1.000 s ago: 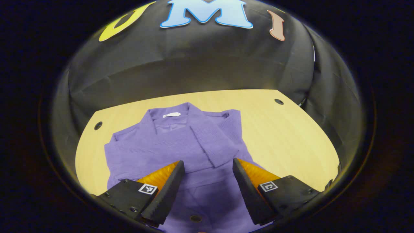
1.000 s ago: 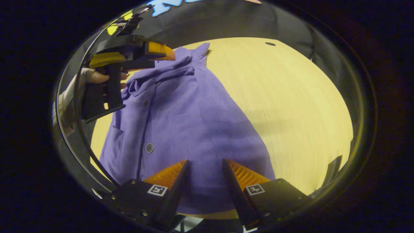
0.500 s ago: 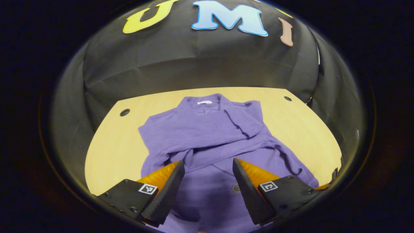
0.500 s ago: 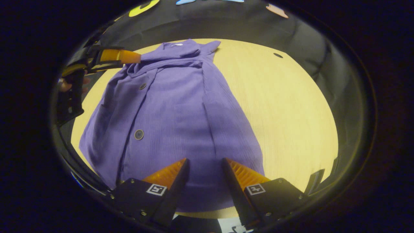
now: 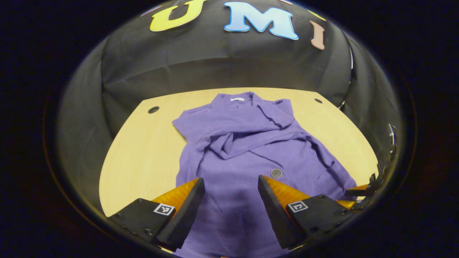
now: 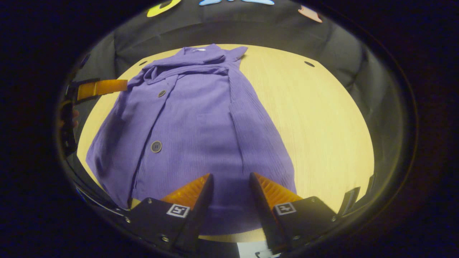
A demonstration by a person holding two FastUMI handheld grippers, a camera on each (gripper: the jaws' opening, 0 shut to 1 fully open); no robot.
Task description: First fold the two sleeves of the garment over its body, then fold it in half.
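The purple garment [image 5: 247, 150] lies flat on the counter [image 6: 322, 118], sleeves bunched across its chest. Both the left gripper [image 5: 229, 208] and right gripper [image 6: 229, 200] hover over its lower part, jaws apart and empty. Soft, limp knit that likely sags and shifts; best pinched at the two hem corners

Pale wooden table [image 5: 143, 150], round holes near its far corners, creased black cloth wall [image 5: 215, 61], lighting seemingly dim

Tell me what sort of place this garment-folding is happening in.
Most likely a recording booth, not a home: a black cloth wall hangs behind a bare light wooden table with round holes near its far corners, and a purple cardigan lies spread on it.
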